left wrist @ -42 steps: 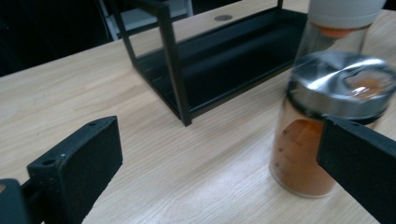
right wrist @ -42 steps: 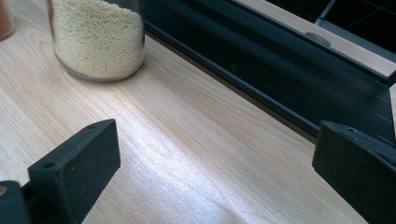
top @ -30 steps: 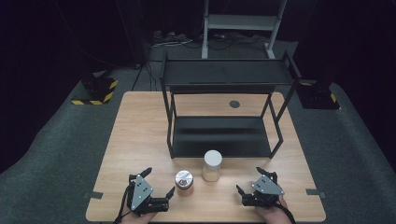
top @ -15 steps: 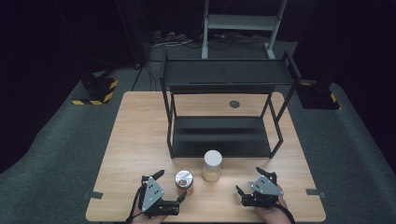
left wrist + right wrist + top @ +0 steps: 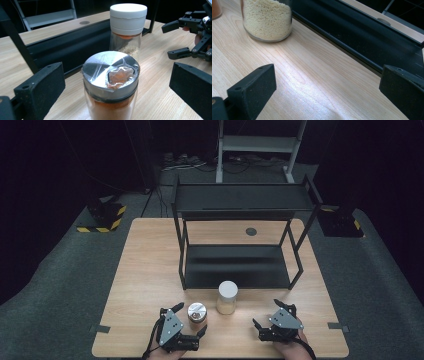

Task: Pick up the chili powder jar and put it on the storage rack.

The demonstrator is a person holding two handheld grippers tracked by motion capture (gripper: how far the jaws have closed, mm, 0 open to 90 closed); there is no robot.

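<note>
light wooden rectangular table point(image 5: 145, 270) sits on grey carpet floor point(image 5: 60, 285). black metal two-tier shelf rack point(image 5: 240, 240) stands on back half of table. in front of rack: small glass spice jar with silver lid, orange powder point(image 5: 196, 313), and just right of it taller glass jar with white cap, pale grains point(image 5: 227, 297). round dark grommet hole point(image 5: 251, 231) near far edge

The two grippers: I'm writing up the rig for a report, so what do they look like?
Both the left gripper and the right gripper are black, skeletal linkages carrying a grey three-cornered plate on top. Each ends in two blocky, matte black jaws with small holes near the tips, seen close in the gripper views. A dark cable trails back from the left one. No sleeves are visible.
</note>
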